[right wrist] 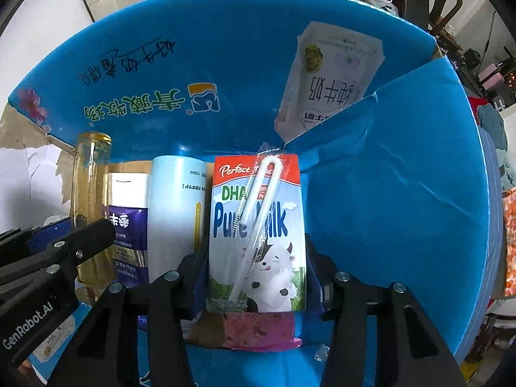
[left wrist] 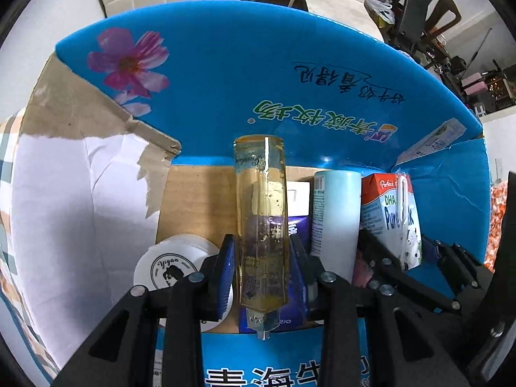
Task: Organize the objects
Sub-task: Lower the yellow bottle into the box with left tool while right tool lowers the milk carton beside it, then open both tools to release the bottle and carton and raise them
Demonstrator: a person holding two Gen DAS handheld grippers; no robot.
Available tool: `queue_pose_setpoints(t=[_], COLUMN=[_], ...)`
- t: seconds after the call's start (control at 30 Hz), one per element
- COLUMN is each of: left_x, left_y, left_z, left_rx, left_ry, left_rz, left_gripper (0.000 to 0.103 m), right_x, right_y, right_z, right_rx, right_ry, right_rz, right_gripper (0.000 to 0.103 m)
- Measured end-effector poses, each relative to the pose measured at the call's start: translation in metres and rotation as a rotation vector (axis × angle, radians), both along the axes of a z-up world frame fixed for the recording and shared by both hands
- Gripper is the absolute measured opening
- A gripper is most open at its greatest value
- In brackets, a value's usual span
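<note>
While both grippers reach into the blue cardboard box [left wrist: 322,64], the left wrist view shows the left gripper [left wrist: 262,258] pinching a tall glass bottle [left wrist: 262,213] of amber liquid between its blue-padded fingers [left wrist: 226,267], held upright over the box floor. Just left of the bottle sits a white round lid [left wrist: 167,267]; just right of it stand a pale blue cylinder [left wrist: 335,222] and the milk carton [left wrist: 390,219].

From the right wrist view, the right gripper [right wrist: 256,277] is clamped on the milk carton [right wrist: 256,232], straw taped to its front, with a pink item [right wrist: 258,329] just below the carton. Left of the carton stand the cylinder [right wrist: 177,213], a purple packet [right wrist: 129,235] and the bottle [right wrist: 92,206].

My worry: glass is slick, so the bottle could slip through the pads or knock the cylinder as it settles. A hard squeeze might buckle the carton.
</note>
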State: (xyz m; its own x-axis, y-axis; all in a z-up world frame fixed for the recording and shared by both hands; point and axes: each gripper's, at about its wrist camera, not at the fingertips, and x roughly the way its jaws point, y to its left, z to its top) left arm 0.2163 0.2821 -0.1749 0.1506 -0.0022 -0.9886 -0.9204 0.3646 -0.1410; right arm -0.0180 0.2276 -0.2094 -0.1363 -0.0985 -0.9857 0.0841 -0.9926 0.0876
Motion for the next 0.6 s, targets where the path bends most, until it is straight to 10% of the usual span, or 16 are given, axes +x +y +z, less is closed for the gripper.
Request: queue_pose_setpoints(t=[0.13, 0.2, 0.37, 0.6], left_x=[-0.001, -0.003, -0.02, -0.046], left_y=[-0.007, -0.012, -0.026, -0.056], left_z=[0.018, 0.032, 0.066, 0.095], left_rx=[0.036, 0.089, 0.177, 0.279], left_ry=[-0.008, 0.016, 0.004, -0.021], left_rz=[-0.021, -0.03, -0.023, -0.007], left_gripper=[0.058, 0.1, 0.102, 0.102], right_x=[0.005, 0.011, 0.023, 0.046], right_y=[-0.003, -0.001, 0.001, 0.015], right_z=[0.003, 0.009, 0.025, 0.06], right_rx=[0.009, 0.008, -0.06, -0.068], right_ry=[-0.011, 0.005, 0.0, 0.085], right_rz=[0.03, 0.031, 0.033, -0.021], right_gripper=[0.065, 0.071, 0.103, 0.103])
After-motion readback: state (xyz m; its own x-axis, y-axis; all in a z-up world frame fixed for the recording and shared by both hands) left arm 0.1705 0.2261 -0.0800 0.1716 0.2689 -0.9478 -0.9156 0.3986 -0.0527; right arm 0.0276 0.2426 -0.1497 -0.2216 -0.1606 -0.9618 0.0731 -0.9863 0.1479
